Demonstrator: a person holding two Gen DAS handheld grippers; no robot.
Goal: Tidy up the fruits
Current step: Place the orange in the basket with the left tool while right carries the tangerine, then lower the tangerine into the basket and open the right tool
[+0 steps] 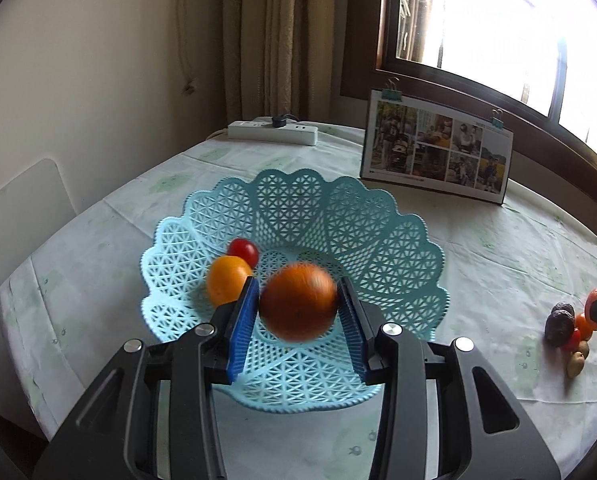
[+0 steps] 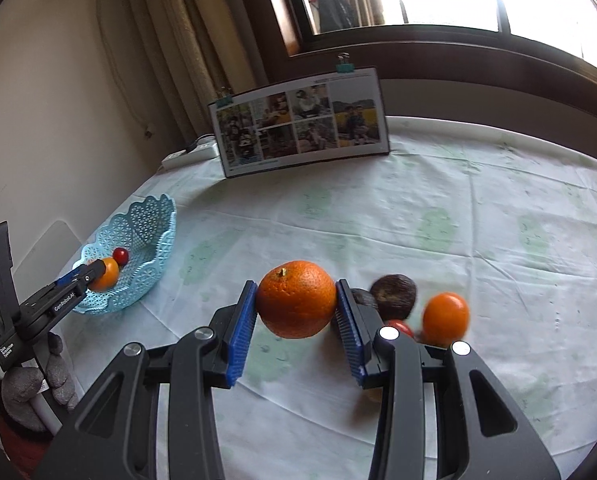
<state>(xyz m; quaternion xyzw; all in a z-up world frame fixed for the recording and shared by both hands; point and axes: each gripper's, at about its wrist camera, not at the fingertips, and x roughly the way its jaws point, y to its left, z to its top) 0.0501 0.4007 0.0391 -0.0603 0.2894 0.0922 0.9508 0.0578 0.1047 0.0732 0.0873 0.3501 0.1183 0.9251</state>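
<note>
Left claw point(image 1: 298, 312): wide, blurred orange point(image 1: 298, 300) between pads, above basket point(image 1: 378, 240). Right claw point(image 2: 296, 308): clamping orange point(image 2: 296, 298) over surface point(image 2: 418, 208).

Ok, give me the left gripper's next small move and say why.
Probably open the left gripper a little wider and let go. Its orange hangs over the basket, looks blurred, and a thin gap shows at one pad, so the drop seems already under way.
</note>
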